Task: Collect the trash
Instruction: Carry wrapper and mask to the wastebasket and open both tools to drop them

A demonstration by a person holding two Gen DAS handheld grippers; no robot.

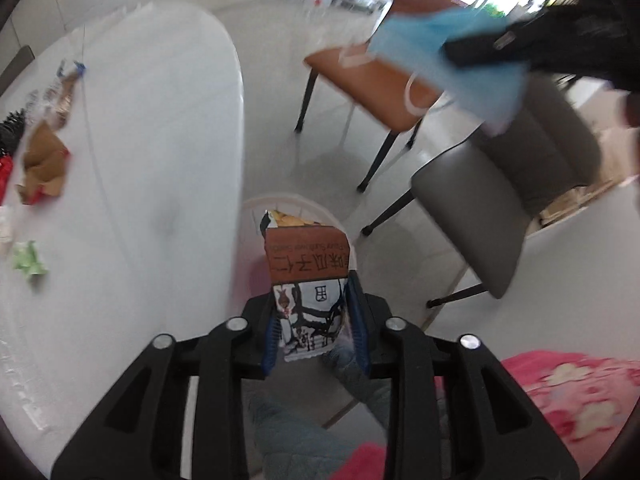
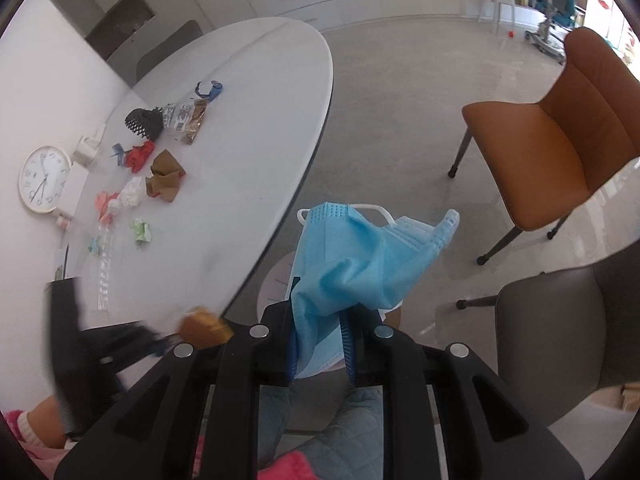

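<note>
My left gripper [image 1: 314, 320] is shut on a brown and white snack wrapper [image 1: 306, 276] and holds it above a white bin [image 1: 256, 208] on the floor beside the white table [image 1: 160, 120]. The bin holds a yellow wrapper [image 1: 288, 219]. My right gripper [image 2: 320, 336] is shut on a blue face mask [image 2: 360, 256], held over the bin [image 2: 276, 276] too. The mask also shows in the left wrist view [image 1: 452, 60] at upper right. The left gripper shows blurred at lower left of the right wrist view, with the wrapper [image 2: 204, 326].
Several bits of trash lie on the table: a brown crumpled paper [image 2: 164, 176], a green scrap [image 2: 142, 232], a red wrapper [image 2: 140, 156], a black mesh [image 2: 144, 122], a clear plastic bottle [image 2: 105, 256]. An orange chair [image 2: 560, 136] and a grey chair [image 2: 568, 320] stand nearby.
</note>
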